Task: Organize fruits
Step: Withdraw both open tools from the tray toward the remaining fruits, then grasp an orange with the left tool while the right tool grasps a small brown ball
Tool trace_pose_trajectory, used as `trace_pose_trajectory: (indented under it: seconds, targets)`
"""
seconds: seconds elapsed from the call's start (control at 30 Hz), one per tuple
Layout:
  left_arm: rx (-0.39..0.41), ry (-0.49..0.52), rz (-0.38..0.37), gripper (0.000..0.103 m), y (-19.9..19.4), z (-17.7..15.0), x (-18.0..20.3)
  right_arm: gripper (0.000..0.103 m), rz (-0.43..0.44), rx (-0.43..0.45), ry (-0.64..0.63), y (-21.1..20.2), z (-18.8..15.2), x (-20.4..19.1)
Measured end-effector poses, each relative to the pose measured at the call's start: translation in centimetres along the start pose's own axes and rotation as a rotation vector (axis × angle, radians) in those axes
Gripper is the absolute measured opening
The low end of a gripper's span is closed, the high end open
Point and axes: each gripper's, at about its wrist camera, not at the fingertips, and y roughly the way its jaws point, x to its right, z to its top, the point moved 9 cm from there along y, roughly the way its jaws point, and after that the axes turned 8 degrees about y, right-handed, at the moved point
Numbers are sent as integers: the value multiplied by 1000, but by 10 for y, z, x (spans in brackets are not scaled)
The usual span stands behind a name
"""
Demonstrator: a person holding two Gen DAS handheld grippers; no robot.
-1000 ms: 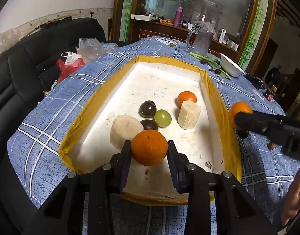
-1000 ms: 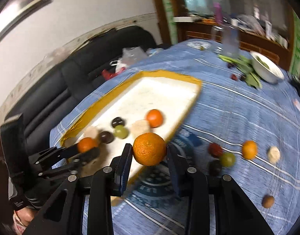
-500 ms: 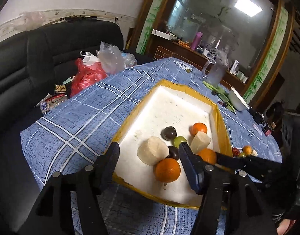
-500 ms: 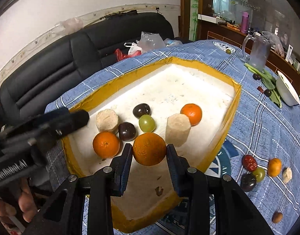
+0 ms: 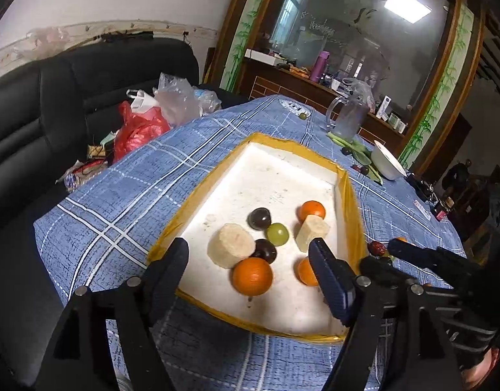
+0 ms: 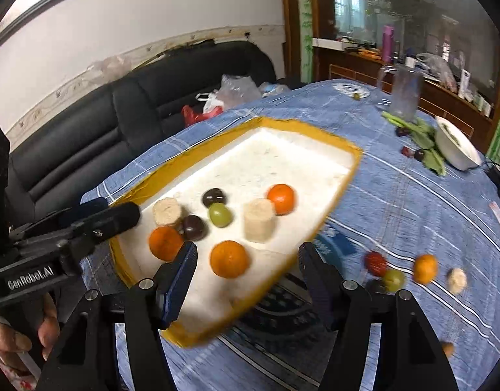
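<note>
A white foam tray with a yellow rim (image 5: 351, 195) (image 6: 344, 189) lies on the blue checked tablecloth. In it lie three oranges (image 5: 252, 276) (image 6: 229, 259), two pale banana chunks (image 5: 231, 245), two dark plums (image 5: 259, 218) and a green grape (image 5: 277, 234). My left gripper (image 5: 250, 267) is open and empty above the tray's near edge. My right gripper (image 6: 245, 273) is open and empty above an orange at the tray's near right. On the cloth right of the tray lie a red fruit (image 6: 375, 263), a green grape (image 6: 393, 280), an orange (image 6: 425, 268) and a banana chunk (image 6: 457, 280).
A white bowl (image 6: 457, 150), green leaves (image 6: 422, 137) and a clear jug (image 6: 404, 94) stand at the far side of the table. Plastic bags (image 5: 152, 114) lie on a black sofa (image 5: 37, 104) to the left. A small brown fruit (image 6: 447, 348) lies near the right edge.
Both grippers have opened and let their oranges go into the tray, then drawn back. The left opened first, the right just now.
</note>
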Motion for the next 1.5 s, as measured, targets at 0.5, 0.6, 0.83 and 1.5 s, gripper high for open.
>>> trace_pose_trajectory:
  seconds: [0.5,0.6,0.83,1.5]
  targets:
    - [-25,135,-38,76,0,-6,59,69,-232,85,294,-95,-44,192]
    - [-48,162,-55,76,7,-11,75,69,-251,96,359,-108,-53,221]
    - [-82,264,-112,76,18,-13,127,69,-206,46,366,-89,-70,224]
    - [-222,555,-304,76,125,-21,272,69,-149,-57,283,-42,-86,202]
